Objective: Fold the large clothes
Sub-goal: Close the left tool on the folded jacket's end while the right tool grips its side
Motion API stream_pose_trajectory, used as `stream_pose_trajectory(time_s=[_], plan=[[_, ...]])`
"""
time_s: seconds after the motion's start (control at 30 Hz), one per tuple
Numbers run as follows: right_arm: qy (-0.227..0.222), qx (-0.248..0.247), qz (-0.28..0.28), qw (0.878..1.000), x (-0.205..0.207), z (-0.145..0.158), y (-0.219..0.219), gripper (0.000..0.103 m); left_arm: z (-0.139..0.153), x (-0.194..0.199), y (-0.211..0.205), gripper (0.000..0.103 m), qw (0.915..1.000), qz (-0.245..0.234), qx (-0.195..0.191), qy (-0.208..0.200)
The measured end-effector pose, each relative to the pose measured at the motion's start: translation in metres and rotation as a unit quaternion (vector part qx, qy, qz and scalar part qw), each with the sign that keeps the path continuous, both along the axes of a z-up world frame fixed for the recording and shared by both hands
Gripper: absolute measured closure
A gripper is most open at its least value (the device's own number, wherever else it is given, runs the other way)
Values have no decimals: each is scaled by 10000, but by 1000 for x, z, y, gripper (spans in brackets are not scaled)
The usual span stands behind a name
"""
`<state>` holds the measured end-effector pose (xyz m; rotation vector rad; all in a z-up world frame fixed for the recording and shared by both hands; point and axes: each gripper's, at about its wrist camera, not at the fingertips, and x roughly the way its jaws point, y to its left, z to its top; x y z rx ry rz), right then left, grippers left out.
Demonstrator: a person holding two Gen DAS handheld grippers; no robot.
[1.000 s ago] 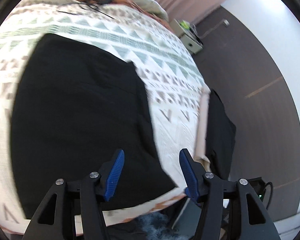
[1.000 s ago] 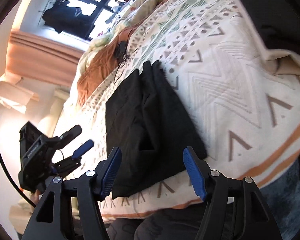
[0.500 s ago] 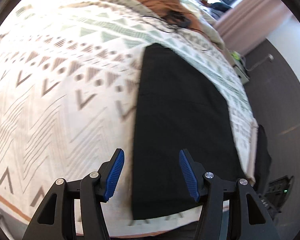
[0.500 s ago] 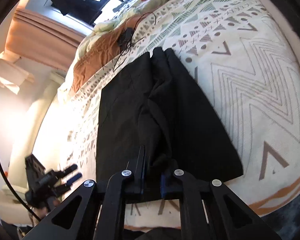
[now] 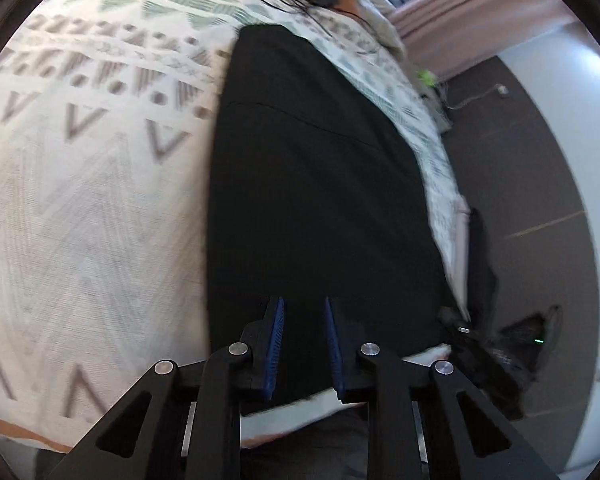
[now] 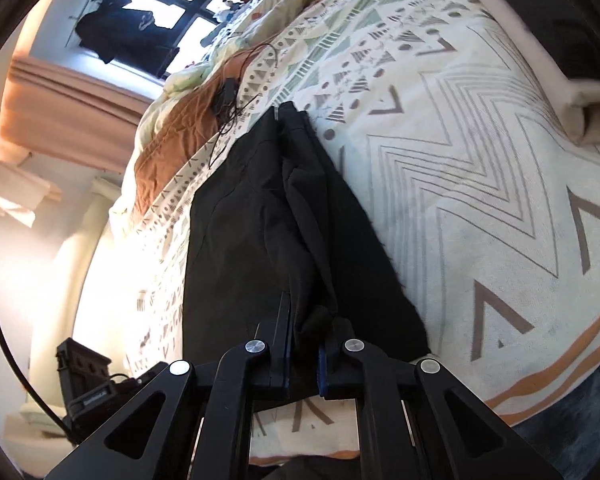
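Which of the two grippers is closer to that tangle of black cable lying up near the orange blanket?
Neither clearly. Both the left gripper and right gripper sit at the near hem of the black garment, the cable beyond its far end.

One black garment (image 6: 284, 216) lies ahead of the right gripper (image 6: 303, 344). One patterned bedspread (image 6: 479, 168) under it. One tangle of black cable (image 6: 236, 100) beyond the garment's far end. One curtain (image 6: 68, 116) further off, to the left. Two grippers counted, the left gripper (image 5: 301, 340) included.
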<state>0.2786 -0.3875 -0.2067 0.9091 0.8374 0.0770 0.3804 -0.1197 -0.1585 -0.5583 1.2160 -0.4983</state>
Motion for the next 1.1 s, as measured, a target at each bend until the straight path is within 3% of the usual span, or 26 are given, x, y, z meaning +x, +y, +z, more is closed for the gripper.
stream_pose_trajectory(time_s=[0.1, 0.17, 0.3, 0.47, 0.53, 0.67, 0.77, 0.87, 0.97, 1.0, 1.1], plan=[[70, 48, -208, 9997, -7, -10, -8, 96, 8, -2, -7, 81, 9992, -49, 344, -176], [99, 100, -303, 9994, -11, -14, -15, 96, 13, -5, -4, 81, 9991, -6, 374, -221], [115, 63, -217, 9997, -11, -15, -16, 96, 18, -6, 7, 81, 9961, 242, 775, -351], [263, 242, -234, 9991, -14, -34, -17, 96, -5, -3, 10, 80, 9974, 315, 641, 81], [294, 252, -286, 9988, -20, -38, -17, 97, -11, -4, 7, 79, 9970, 307, 705, 86], [295, -226, -273, 9989, -27, -32, -6, 97, -16, -3, 5, 75, 9975, 244, 662, 80], [341, -91, -269, 9990, -24, -33, -11, 96, -18, 1, 8, 74, 9978, 200, 624, 88], [349, 1, -180, 9992, -21, -28, -16, 82, -18, 4, 12, 69, 9979, 217, 600, 78], [308, -482, -164, 9982, -18, -13, -19, 42, -18, 9, 14, 51, 9976, 287, 632, 26], [230, -525, -129, 9983, -16, -10, -21, 39, -19, 12, 15, 45, 9975, 310, 628, 9], [111, -380, 158, 9991, -1, -2, -26, 39, -20, 21, 16, 43, 9980, 349, 535, -3]])
